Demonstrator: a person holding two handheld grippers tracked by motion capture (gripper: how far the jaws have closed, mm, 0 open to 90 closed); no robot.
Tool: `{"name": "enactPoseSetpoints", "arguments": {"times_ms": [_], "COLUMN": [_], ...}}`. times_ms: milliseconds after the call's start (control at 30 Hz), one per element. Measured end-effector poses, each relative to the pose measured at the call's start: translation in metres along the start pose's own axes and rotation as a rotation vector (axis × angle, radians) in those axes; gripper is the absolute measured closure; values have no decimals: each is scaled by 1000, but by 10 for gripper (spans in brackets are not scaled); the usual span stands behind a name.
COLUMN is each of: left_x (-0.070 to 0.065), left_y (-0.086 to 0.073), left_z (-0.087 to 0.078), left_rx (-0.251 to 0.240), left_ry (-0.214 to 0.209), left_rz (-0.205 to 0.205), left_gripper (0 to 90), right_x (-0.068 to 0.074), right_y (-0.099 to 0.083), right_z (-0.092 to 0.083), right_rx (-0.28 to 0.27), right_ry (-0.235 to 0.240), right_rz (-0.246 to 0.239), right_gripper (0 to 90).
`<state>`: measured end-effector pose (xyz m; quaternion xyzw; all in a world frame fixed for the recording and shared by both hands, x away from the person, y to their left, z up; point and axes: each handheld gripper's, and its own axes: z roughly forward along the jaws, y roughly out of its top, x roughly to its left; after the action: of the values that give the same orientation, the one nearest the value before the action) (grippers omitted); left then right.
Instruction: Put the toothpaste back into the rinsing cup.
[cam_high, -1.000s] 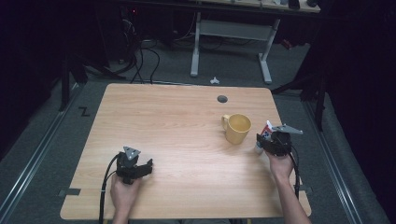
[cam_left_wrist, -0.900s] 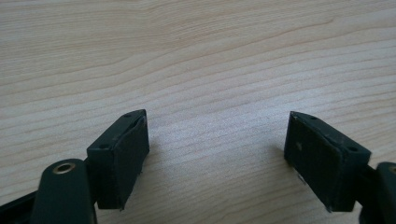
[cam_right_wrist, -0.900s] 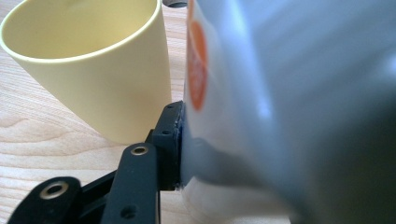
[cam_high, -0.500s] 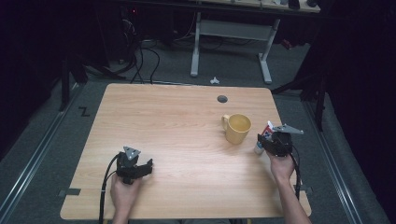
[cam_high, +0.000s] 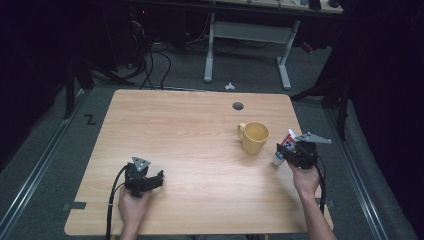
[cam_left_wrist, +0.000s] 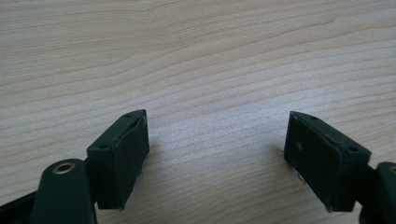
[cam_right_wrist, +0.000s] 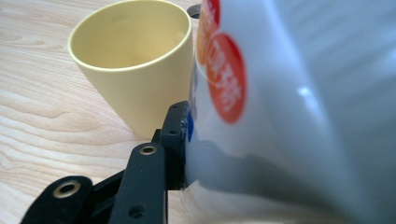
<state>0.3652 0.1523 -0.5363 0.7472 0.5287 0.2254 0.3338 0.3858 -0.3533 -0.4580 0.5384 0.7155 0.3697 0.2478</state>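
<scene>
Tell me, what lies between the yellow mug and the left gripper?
Bare wooden table, the high view shows, between the yellow mug and the left gripper.

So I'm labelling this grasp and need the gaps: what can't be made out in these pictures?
- White squeezable tube with red-orange print: its print is blurred, too close in the right gripper view, and the picture edges cut off its ends.
- Right gripper: its far finger is hidden behind the tube in the right gripper view.
- Pale yellow ceramic mug: too small in the high view to tell if anything lies inside.
</scene>
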Motion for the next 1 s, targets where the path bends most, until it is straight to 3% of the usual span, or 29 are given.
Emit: {"name": "enactPoseSetpoints", "arguments": {"times_ms": [300, 1000], "left_x": [0, 0], "left_y": [0, 0], "left_z": [0, 0], "left_rx": [1, 1], "left_ry": [-1, -1], "left_rz": [0, 0], "left_gripper": [223, 223], "right_x": [0, 16], "right_y": [1, 25], "right_z": [-12, -34], "right_rx": [-15, -49], "right_ry": [23, 74], "right_rz": [6, -73], "right_gripper": [647, 651]}}
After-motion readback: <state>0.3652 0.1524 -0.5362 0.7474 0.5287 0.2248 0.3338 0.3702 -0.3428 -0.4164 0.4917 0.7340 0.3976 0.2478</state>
